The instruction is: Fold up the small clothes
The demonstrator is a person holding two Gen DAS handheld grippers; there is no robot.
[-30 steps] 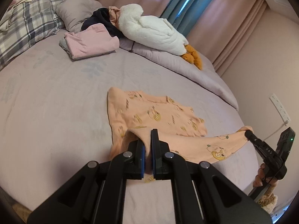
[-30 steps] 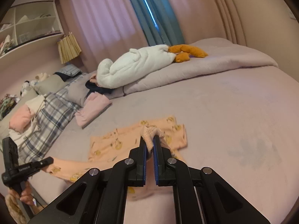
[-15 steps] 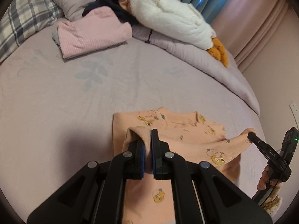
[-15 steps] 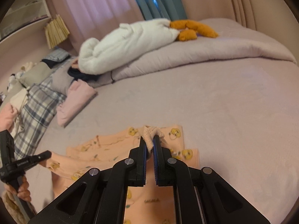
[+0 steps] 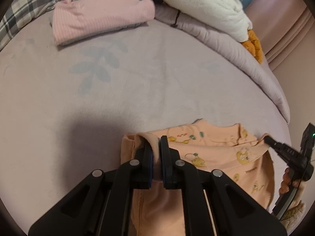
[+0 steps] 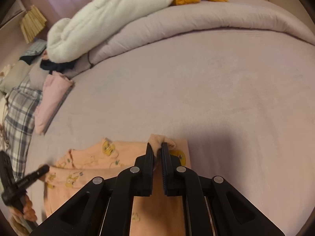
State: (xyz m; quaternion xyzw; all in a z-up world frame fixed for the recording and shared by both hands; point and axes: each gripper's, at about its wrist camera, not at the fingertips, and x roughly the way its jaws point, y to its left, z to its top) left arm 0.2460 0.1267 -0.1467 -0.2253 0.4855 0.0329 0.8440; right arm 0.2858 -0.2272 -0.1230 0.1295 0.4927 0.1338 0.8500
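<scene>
The near part of the peach garment (image 5: 220,157) is cut off by the lower frame edge and covered by the black arms of both tongs, so its full outline cannot be made out. In the left wrist view, the left tongs (image 5: 155,153) pinch a rolled fold at the garment's left edge, though their jaws are just starting to ease apart with the cloth still pressed between the pads. In the right wrist view, the right tongs (image 6: 157,153) are pressed together on a bunched corner of the same garment (image 6: 88,165) at its far right edge. The garment lies on the lilac bed (image 5: 137,74), near the bed's near side, stretched between the two tongs with its printed side up. The hand (image 5: 287,182) on the right tongs is only partly seen. Far off on the bed lie a folded pink garment (image 5: 102,17), a white plush toy (image 5: 206,5) cut off by the frame, and a plaid pillow (image 6: 17,118).
</scene>
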